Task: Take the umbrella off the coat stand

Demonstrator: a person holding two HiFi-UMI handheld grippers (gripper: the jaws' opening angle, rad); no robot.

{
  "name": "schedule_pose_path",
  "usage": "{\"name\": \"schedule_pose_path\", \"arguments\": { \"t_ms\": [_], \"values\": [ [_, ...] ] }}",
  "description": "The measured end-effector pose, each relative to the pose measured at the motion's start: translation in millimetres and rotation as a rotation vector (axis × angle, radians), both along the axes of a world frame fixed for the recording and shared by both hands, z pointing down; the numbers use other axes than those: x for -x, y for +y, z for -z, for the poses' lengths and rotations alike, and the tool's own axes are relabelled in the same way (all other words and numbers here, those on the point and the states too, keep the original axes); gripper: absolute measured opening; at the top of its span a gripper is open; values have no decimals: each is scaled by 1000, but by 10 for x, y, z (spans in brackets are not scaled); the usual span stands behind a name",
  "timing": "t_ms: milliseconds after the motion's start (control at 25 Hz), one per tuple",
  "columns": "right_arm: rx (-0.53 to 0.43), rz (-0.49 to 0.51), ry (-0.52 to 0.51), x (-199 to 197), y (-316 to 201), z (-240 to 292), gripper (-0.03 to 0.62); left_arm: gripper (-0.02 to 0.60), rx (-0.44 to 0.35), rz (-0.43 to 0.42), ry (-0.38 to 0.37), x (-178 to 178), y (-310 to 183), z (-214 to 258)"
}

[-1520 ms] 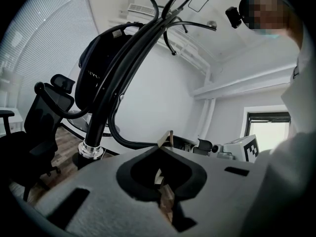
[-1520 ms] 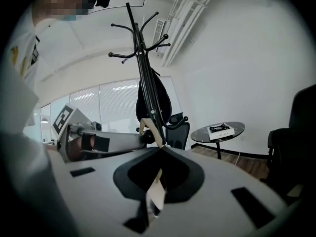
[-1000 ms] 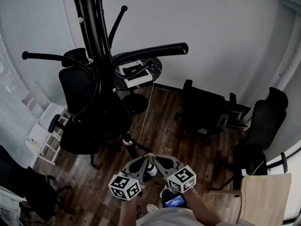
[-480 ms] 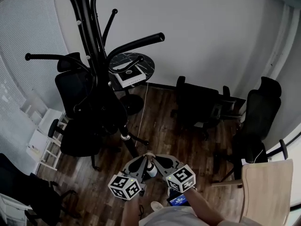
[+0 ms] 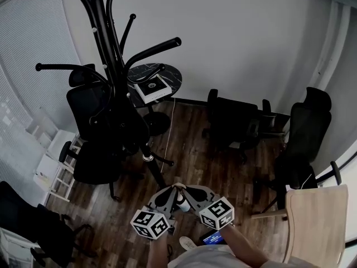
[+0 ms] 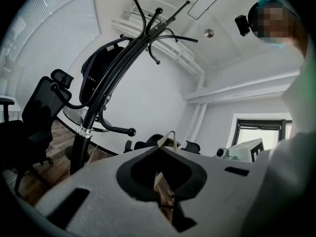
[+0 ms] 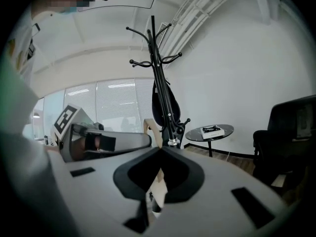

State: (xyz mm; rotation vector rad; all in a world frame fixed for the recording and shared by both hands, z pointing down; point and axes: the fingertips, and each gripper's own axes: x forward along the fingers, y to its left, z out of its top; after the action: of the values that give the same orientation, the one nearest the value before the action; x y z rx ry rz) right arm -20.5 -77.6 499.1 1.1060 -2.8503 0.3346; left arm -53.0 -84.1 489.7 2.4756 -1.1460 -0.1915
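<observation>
Pinching one tan piece point(image 5: 178, 198), left tongs point(image 6: 162, 151) and right tongs point(image 7: 160, 151) face the stand point(image 7: 156, 58) ahead; its black umbrella point(image 7: 162, 101) looks light but floppy, best gripped at the stiff handle.

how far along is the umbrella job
Looks nearly done: the coat stand's hooks show nothing hanging. In hand: the fingers of the left gripper and right gripper are both closed on a tan curved handle, likely the umbrella's, held low and clear of the stand. Left: the canopy isn't visible, so removal is unconfirmed.
</observation>
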Motion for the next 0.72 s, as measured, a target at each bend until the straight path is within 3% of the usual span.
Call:
{"name": "schedule_pose_path", "arguments": {
  "t_ms": [480,720],
  "values": [
    [1,21,-12,-364,364,89,15,20,5,61,20,-256,361,104],
    [-5,12,-36,-564,540,220,15,21,-19,67,-9,-406,539,239]
  ]
}}
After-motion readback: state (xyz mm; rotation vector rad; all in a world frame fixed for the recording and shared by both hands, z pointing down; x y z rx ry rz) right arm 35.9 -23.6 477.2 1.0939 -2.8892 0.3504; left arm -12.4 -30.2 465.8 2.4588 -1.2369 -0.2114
